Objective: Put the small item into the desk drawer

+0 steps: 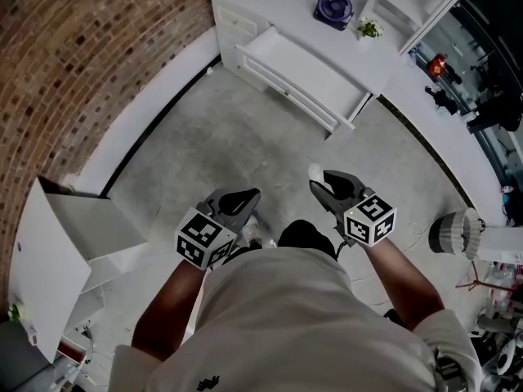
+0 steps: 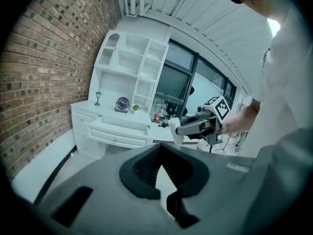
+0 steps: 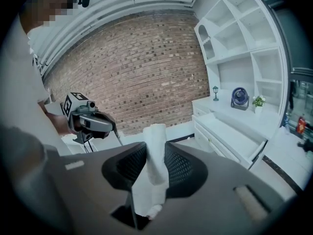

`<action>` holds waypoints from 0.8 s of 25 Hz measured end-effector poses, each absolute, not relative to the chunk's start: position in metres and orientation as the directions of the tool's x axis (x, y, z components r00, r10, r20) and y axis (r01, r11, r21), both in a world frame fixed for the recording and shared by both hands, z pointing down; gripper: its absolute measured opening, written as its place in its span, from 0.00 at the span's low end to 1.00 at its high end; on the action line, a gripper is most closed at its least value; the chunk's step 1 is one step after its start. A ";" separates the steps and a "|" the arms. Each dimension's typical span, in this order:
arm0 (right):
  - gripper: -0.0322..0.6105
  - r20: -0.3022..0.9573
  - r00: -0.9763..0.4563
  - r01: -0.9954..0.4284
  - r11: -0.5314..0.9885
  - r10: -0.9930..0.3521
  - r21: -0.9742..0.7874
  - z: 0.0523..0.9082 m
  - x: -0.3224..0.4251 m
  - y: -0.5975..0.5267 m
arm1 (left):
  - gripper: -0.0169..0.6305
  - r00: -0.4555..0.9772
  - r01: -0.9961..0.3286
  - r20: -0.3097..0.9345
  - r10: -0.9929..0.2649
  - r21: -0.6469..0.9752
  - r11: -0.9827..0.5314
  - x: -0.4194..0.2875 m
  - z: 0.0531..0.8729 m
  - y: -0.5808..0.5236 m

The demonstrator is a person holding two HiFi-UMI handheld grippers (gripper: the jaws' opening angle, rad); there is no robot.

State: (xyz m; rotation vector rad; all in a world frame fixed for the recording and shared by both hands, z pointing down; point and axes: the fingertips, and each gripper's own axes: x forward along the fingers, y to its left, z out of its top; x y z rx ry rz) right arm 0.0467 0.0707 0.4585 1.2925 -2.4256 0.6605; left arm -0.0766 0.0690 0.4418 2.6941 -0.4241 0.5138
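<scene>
Clamped between the jaws of the right gripper (image 1: 320, 183): small white rolled cloth-like item (image 3: 154, 163), long axis along the jaws, free end poking out past the tips. Left gripper (image 1: 245, 198) closed on nothing, held alongside. Pulled-out white desk drawer (image 1: 298, 65) well apart across grey concrete floor (image 1: 245, 137), ahead and slightly right of the loaded claw. Judged next: carry forward over the open drawer before release.
</scene>
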 end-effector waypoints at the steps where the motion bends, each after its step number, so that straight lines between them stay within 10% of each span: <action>1: 0.25 0.478 -0.542 -0.838 0.489 -0.692 -0.242 0.457 0.047 0.065 | 0.03 0.889 -0.356 0.398 -0.226 0.293 -0.887 -0.079 0.441 0.064; 20: 0.25 0.491 -0.578 -0.798 0.578 -0.652 -0.172 0.457 0.123 -0.126 | 0.03 0.847 -0.480 0.393 -0.358 0.279 -0.831 -0.038 0.431 -0.078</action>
